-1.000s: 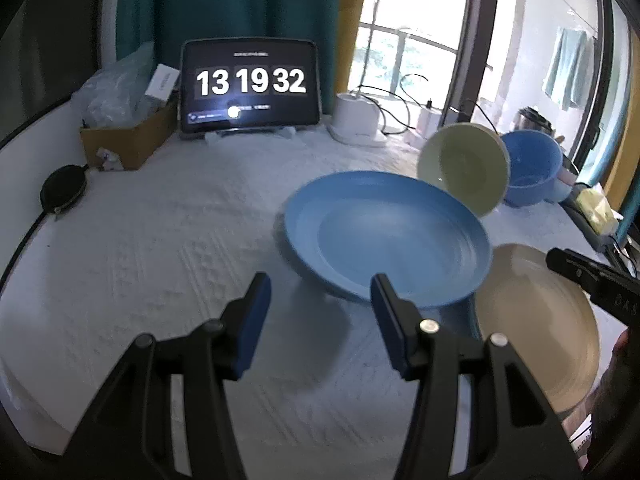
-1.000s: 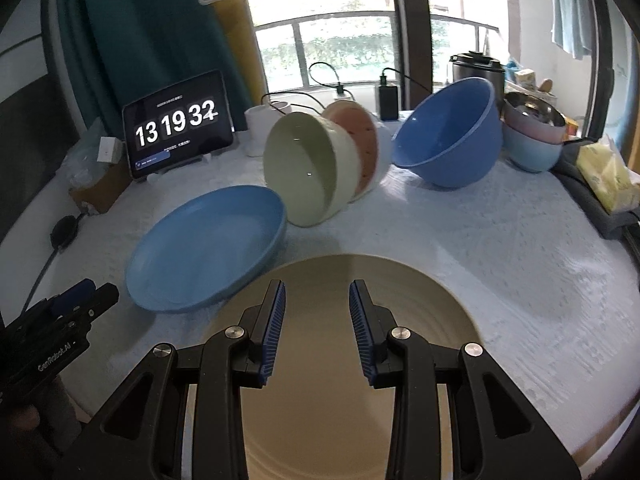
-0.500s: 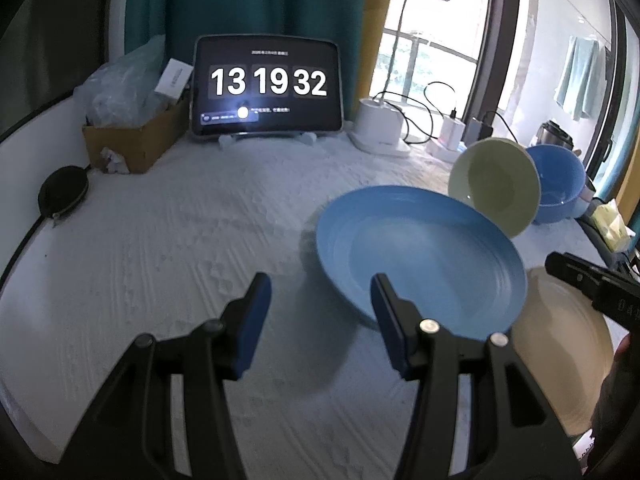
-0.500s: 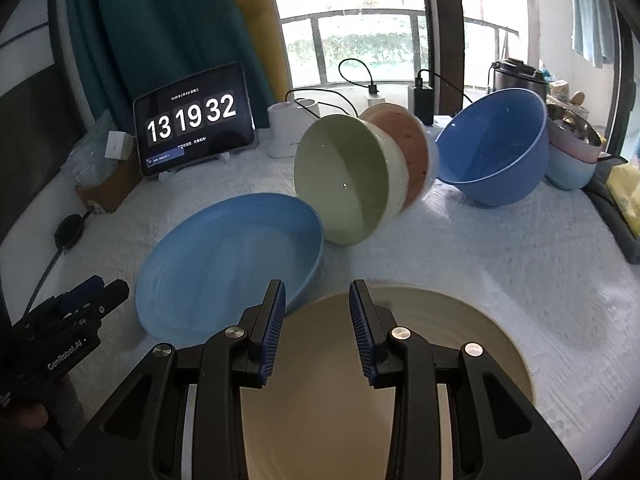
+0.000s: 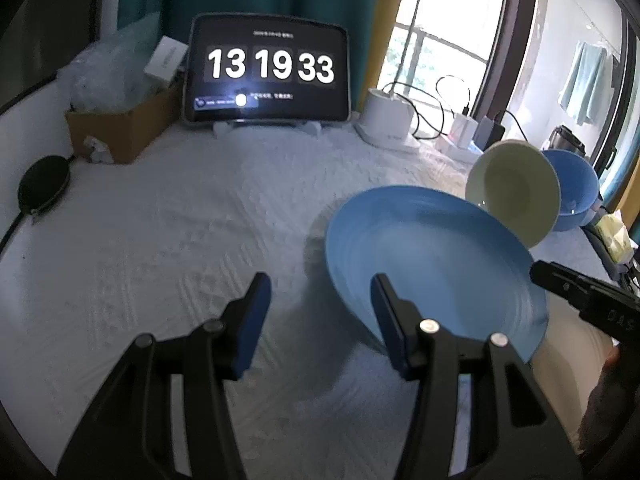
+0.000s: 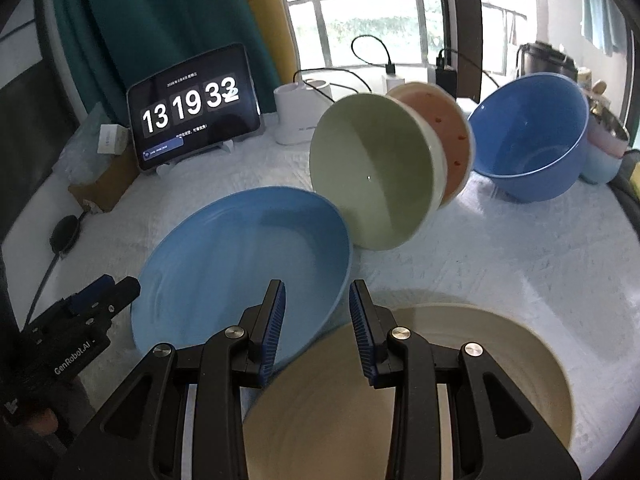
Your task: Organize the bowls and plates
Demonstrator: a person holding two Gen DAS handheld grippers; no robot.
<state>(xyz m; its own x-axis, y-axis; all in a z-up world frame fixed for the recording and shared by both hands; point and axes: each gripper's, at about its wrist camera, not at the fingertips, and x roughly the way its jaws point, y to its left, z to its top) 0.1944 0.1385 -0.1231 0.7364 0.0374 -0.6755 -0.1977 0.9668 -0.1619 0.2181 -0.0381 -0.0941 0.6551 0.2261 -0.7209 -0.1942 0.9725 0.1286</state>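
Observation:
A large blue plate (image 6: pixel 244 268) lies tilted on the white cloth, its right edge resting on a beige plate (image 6: pixel 460 380). A pale green bowl (image 6: pixel 372 172) stands on its side against a pink bowl (image 6: pixel 448 128), with a big blue bowl (image 6: pixel 532 140) to the right. My right gripper (image 6: pixel 317 304) is open above the near edge where the two plates meet. My left gripper (image 5: pixel 320 300) is open and empty, just left of the blue plate (image 5: pixel 432 260); the green bowl (image 5: pixel 512 188) and the blue bowl (image 5: pixel 576 188) lie beyond.
A tablet clock (image 5: pixel 268 72) stands at the back with a cardboard box (image 5: pixel 120 128) to its left and a white charger base (image 5: pixel 390 120) with cables to its right. A black round pad (image 5: pixel 44 188) lies at the left edge. Stacked small bowls (image 6: pixel 604 148) sit far right.
Both grippers have moved left and forward; the blue plate now sits further right in the left view. The right gripper has come over the plates' overlapping edges. Jaws unchanged.

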